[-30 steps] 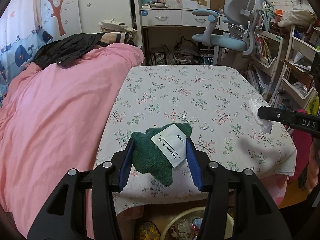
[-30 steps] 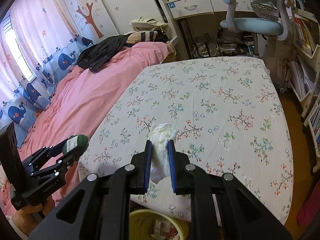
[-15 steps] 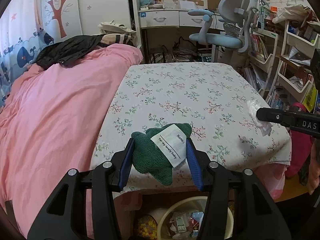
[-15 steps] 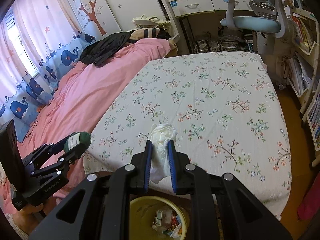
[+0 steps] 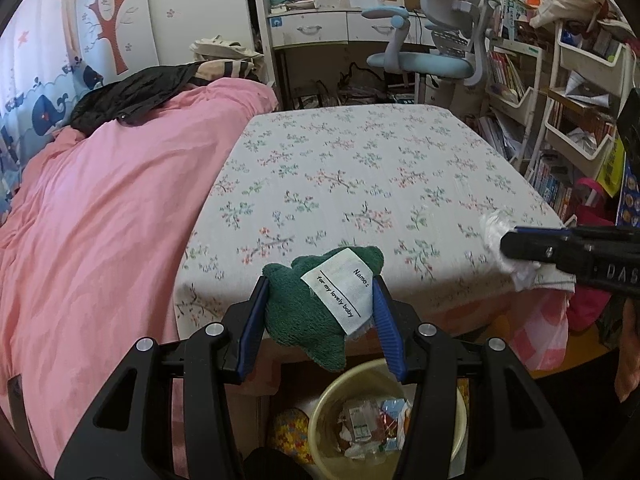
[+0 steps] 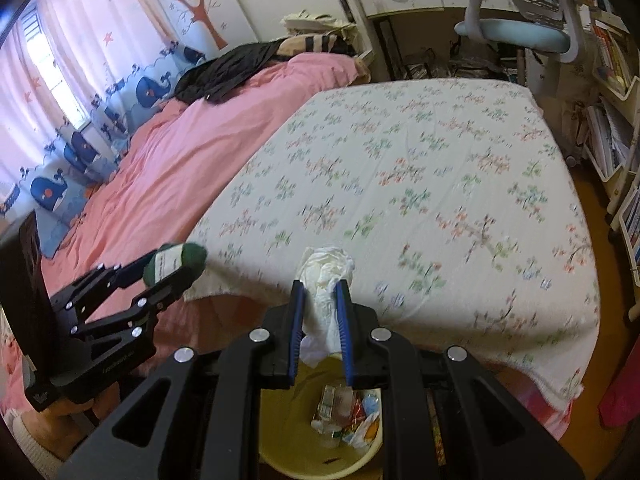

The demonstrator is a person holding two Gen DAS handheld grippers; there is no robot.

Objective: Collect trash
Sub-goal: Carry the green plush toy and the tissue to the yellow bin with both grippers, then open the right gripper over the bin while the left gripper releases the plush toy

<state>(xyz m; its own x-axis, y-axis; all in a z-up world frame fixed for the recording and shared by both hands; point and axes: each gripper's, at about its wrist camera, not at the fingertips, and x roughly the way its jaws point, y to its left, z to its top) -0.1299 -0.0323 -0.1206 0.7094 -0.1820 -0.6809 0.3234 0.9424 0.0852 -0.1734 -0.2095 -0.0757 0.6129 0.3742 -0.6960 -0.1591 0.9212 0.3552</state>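
My left gripper [image 5: 318, 298] is shut on a green plush cloth [image 5: 304, 316] with a white label, held over the bed's near edge. Below it stands a yellow bin [image 5: 324, 408] with wrappers inside. My right gripper [image 6: 320, 294] is shut on a crumpled white tissue [image 6: 326, 270], just above the same yellow bin [image 6: 288, 432]. In the left wrist view the right gripper [image 5: 506, 244] comes in from the right with the tissue [image 5: 494, 226]. In the right wrist view the left gripper [image 6: 172, 270] with the green cloth [image 6: 192, 256] shows at the left.
A floral sheet [image 5: 360, 184] covers the bed, with a pink duvet [image 5: 100, 220] on its left half and a dark garment [image 5: 132, 96] at the far end. A blue desk chair [image 5: 432, 56] and bookshelves [image 5: 576, 112] stand at the right. A person's hand [image 6: 68, 408] holds the left gripper.
Both grippers have drawn back from the bed toward its near edge with their loads still held. The yellow bin now shows fully beneath them.
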